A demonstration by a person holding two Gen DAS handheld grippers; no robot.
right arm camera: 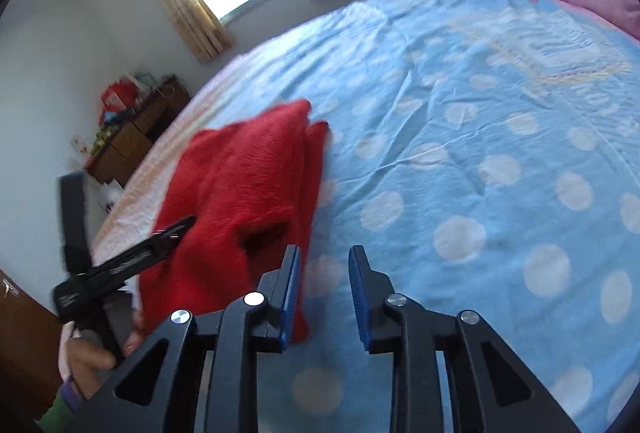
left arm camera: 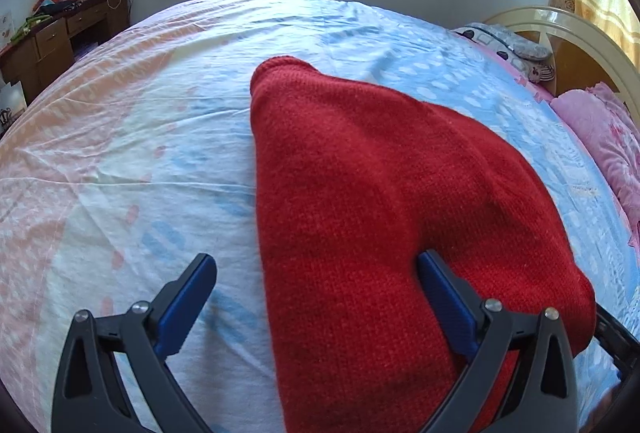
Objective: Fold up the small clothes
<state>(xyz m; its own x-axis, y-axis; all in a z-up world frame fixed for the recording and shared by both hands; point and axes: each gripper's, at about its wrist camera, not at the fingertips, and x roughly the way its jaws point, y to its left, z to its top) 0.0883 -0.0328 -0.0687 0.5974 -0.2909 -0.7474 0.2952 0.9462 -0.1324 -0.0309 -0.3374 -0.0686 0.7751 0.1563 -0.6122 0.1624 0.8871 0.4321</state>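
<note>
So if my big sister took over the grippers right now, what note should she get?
Left gripper: open, holding nothing, with the red knitted garment between its fingers.
Right gripper: open, empty, over the blue dotted bedsheet just beside the garment's near edge.
The garment lies on the bed in a narrow, bunched shape with layers overlapping, so it looks partly folded.
Left to do: probably grip the near end, fold it over, then smooth it flat.

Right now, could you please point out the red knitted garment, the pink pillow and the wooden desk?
red knitted garment [left arm camera: 360,193]: left wrist view, middle of the knit.
pink pillow [left arm camera: 600,129]: left wrist view, its top face.
wooden desk [left arm camera: 52,41]: left wrist view, a drawer front.
</note>
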